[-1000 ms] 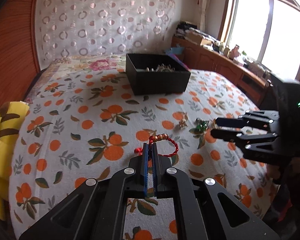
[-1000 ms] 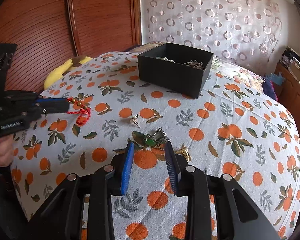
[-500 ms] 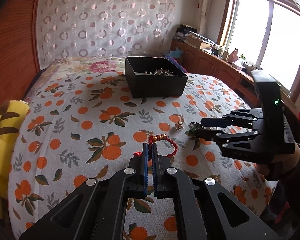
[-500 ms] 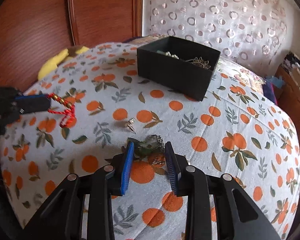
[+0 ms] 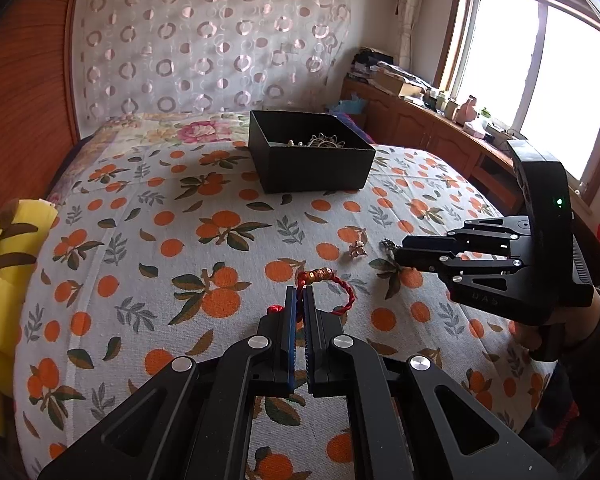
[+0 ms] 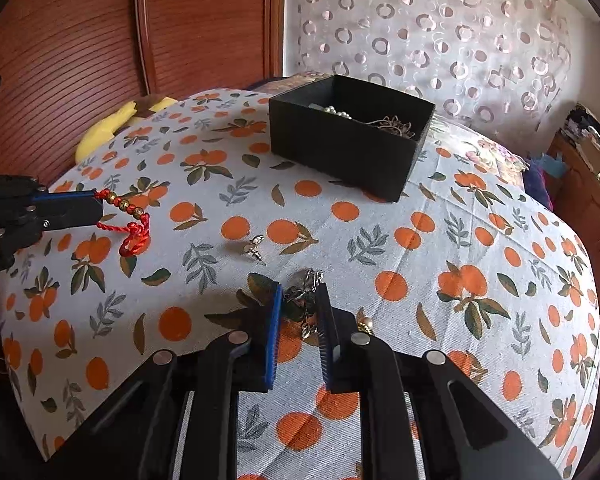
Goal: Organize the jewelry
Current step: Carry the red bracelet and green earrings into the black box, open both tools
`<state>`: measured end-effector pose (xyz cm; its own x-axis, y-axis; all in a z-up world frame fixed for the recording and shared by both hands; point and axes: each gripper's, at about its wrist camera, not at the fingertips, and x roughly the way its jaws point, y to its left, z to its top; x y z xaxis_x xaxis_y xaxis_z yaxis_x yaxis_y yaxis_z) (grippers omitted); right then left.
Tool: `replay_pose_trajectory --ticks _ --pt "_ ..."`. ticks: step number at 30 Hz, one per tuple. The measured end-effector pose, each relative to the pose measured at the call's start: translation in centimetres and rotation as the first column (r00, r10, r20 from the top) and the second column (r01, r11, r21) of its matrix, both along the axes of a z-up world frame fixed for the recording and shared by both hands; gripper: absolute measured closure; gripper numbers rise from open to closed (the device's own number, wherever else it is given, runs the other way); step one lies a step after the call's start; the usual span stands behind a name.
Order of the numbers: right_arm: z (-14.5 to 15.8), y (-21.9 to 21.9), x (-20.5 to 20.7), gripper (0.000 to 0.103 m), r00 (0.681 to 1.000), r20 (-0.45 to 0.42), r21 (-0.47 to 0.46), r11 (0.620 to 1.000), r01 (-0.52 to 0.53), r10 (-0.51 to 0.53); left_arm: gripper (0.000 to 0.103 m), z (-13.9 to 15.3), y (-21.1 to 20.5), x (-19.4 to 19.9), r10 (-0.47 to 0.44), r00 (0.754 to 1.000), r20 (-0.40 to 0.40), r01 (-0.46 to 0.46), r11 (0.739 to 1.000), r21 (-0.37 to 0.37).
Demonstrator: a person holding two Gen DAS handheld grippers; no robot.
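My left gripper [image 5: 299, 294] is shut on a red cord bracelet [image 5: 342, 286] with gold beads and holds it above the bed; it also shows in the right wrist view [image 6: 134, 228]. My right gripper [image 6: 300, 296] is open, its fingers on either side of a silver chain piece with a green stone [image 6: 300, 300] lying on the bedspread. A small earring [image 6: 254, 246] lies just beyond it. A black box [image 5: 310, 158] with several jewelry pieces inside stands further back, also in the right wrist view [image 6: 348, 140].
The orange-print bedspread [image 5: 160, 240] covers the bed. A yellow plush toy [image 5: 0, 280] lies at the left edge. A wooden headboard wall [image 6: 100, 60], a curtain and a cluttered window counter [image 5: 440, 120] surround the bed. A gold bead piece [image 6: 366, 324] lies by my right finger.
My right gripper has moved forward and down so the chain piece now sits between its open fingers. My left gripper has lifted slightly with the red bracelet.
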<state>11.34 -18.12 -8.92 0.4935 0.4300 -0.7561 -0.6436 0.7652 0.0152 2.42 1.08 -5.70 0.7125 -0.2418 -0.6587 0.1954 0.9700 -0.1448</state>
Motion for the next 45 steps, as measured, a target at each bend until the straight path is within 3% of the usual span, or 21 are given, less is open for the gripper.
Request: replay_pose_trajectory --ticks 10,25,37,45 --pt "2.4 -0.8 -0.1 0.085 0.999 0.045 0.054 0.998 0.011 -0.014 0.100 0.4 -0.1 0.6 0.005 1.000 0.018 -0.005 1.000 -0.006" --pt "6.4 -1.6 2.2 0.085 0.993 0.111 0.102 0.995 0.018 -0.029 0.100 3.4 -0.8 3.6 0.001 0.996 0.086 -0.002 1.000 0.003" --pt "9.5 -0.4 7.2 0.085 0.984 0.167 0.149 0.988 0.032 -0.057 0.100 4.6 0.0 7.7 0.031 0.993 0.112 -0.033 0.999 0.014" --pt "9.3 0.6 11.8 0.085 0.989 0.114 0.183 0.981 0.068 -0.090 0.100 5.8 0.1 9.9 0.038 0.992 0.120 -0.042 0.999 0.034"
